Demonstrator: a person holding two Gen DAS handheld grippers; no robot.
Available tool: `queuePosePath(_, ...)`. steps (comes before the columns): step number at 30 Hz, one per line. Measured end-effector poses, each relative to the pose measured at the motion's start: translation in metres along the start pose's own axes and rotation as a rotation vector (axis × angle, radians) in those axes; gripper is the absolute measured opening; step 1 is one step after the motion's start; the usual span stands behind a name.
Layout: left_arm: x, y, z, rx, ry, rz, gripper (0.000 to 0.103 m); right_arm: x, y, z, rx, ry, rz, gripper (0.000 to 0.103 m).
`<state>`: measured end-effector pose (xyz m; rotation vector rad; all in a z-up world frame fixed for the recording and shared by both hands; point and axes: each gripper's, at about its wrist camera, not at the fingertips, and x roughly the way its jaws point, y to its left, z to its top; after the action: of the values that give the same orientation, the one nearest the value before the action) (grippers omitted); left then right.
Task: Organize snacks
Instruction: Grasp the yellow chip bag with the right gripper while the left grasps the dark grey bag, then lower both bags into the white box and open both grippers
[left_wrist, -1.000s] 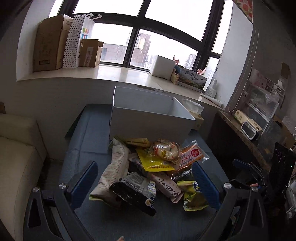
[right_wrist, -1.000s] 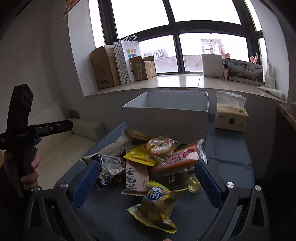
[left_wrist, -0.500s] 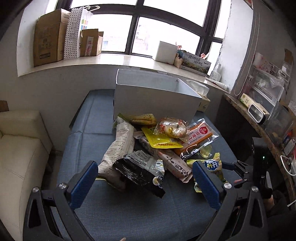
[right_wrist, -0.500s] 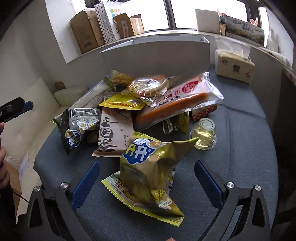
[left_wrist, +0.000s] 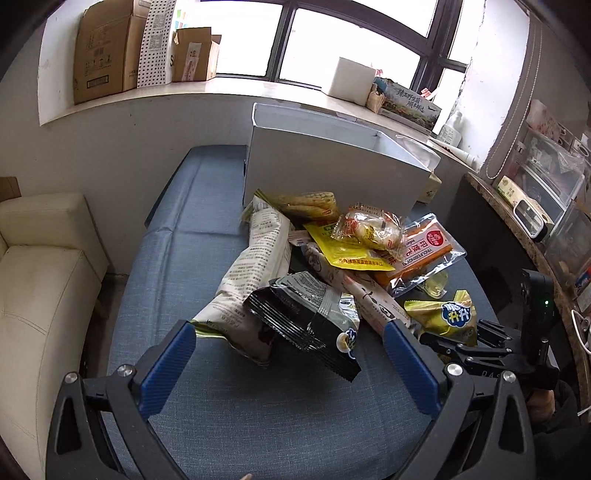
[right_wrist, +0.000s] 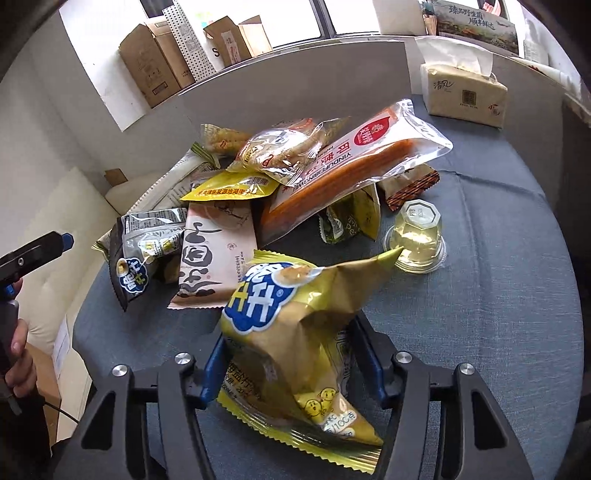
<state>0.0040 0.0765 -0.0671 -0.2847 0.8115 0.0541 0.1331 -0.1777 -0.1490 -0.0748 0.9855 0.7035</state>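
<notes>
A pile of snack packets lies on a blue-grey table (left_wrist: 221, 406) in front of a grey open box (left_wrist: 332, 173). My right gripper (right_wrist: 291, 365) is shut on a yellow chip bag (right_wrist: 291, 325), its fingers pressing both sides; the bag also shows in the left wrist view (left_wrist: 443, 314). My left gripper (left_wrist: 291, 365) is open and empty, just short of a black chip bag (left_wrist: 306, 317). An orange-red biscuit pack (right_wrist: 354, 170), a beige packet (right_wrist: 218, 254) and a jelly cup (right_wrist: 417, 236) lie in the pile.
A tissue pack (right_wrist: 461, 92) stands at the table's far right. A cream sofa (left_wrist: 40, 295) is left of the table. Cardboard boxes (left_wrist: 107, 48) sit on the windowsill. A shelf with clutter (left_wrist: 535, 206) is on the right.
My right gripper has moved down and forward and closed on the yellow chip bag. My left gripper has moved closer to the pile and stays open.
</notes>
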Motion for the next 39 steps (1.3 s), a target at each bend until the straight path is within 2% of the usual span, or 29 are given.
queuePosePath(4,0.010,-0.019,0.000,0.132,0.060,-0.027,0.103,-0.018,-0.012,-0.008,0.040,-0.033,-0.005,0.062)
queuePosePath(7,0.024,-0.034,0.001,0.255,0.074,0.028,0.103,-0.039,-0.022,-0.013,0.067,-0.067,-0.001,0.062)
queuePosePath(10,0.042,-0.042,0.006,0.338,0.114,0.022,0.103,-0.058,-0.031,-0.018,0.080,-0.094,-0.007,0.062)
queuePosePath(12,0.052,-0.048,0.010,0.394,0.118,0.052,0.103,-0.067,-0.034,-0.019,0.087,-0.110,-0.010,0.062)
queuePosePath(19,0.087,-0.056,0.015,0.512,0.196,0.106,0.103,-0.073,-0.035,-0.022,0.092,-0.122,-0.005,0.062)
queuePosePath(23,0.098,-0.066,0.005,0.625,0.200,0.193,0.103,-0.068,-0.032,-0.023,0.088,-0.110,-0.006,0.062)
queuePosePath(25,0.099,-0.070,-0.004,0.674,0.187,0.233,0.098,-0.067,-0.031,-0.023,0.082,-0.107,-0.004,0.062)
queuePosePath(29,0.090,-0.067,-0.006,0.642,0.175,0.231,0.089,-0.067,-0.029,-0.024,0.075,-0.104,-0.004,0.062)
queuePosePath(30,0.085,-0.065,-0.005,0.628,0.151,0.235,0.076,-0.067,-0.028,-0.024,0.071,-0.105,-0.005,0.062)
queuePosePath(32,0.071,-0.060,-0.002,0.574,0.126,0.205,0.068,-0.067,-0.026,-0.022,0.062,-0.105,-0.005,0.062)
queuePosePath(36,0.041,-0.048,0.007,0.459,0.075,0.170,0.067,-0.068,-0.022,-0.021,0.053,-0.110,-0.001,0.063)
queuePosePath(39,0.014,-0.040,0.021,0.351,0.013,0.094,0.067,-0.072,-0.019,-0.017,0.045,-0.124,0.008,0.063)
